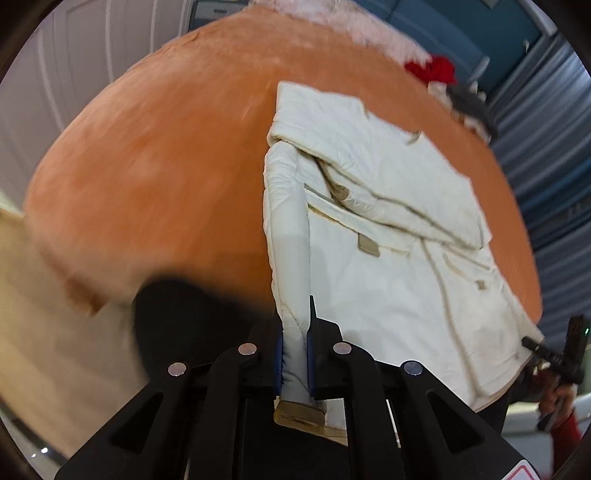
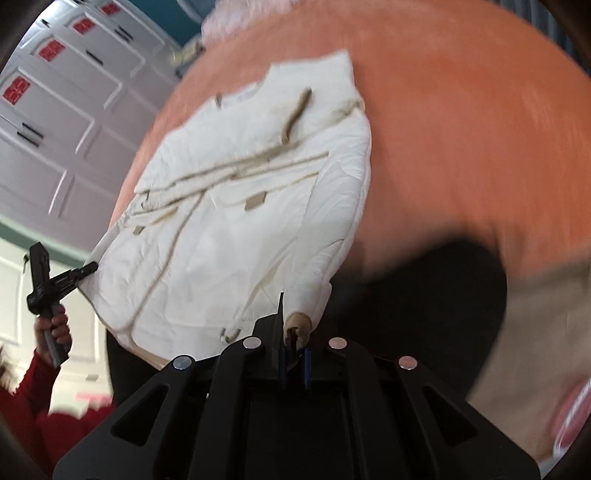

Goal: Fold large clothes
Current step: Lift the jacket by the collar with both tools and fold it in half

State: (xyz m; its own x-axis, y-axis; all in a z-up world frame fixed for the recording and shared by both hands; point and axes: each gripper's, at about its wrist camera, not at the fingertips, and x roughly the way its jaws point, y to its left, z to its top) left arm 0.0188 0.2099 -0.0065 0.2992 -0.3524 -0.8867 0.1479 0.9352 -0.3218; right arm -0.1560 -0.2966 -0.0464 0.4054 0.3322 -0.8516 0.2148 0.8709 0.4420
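Note:
A white padded jacket (image 1: 388, 229) with beige trim lies spread on an orange bed cover (image 1: 166, 166), its near edge lifted. My left gripper (image 1: 294, 354) is shut on a sleeve of the jacket, and the fabric is pinched between the blue pads. In the right wrist view the jacket (image 2: 240, 206) hangs from my right gripper (image 2: 294, 354), which is shut on a beige-cuffed sleeve end (image 2: 299, 323). Each view shows the other gripper at the jacket's far corner: the right gripper (image 1: 535, 345) and the left gripper (image 2: 85, 271), the latter held by a hand (image 2: 55, 328) in a red sleeve.
A red garment (image 1: 432, 70) and a pale fluffy throw (image 1: 332, 14) lie at the bed's far end. White panelled cabinet doors (image 2: 74, 110) stand on one side, a blue slatted wall (image 1: 546, 166) on the other. A blurred black shape (image 1: 192, 317) sits near the bed's front edge.

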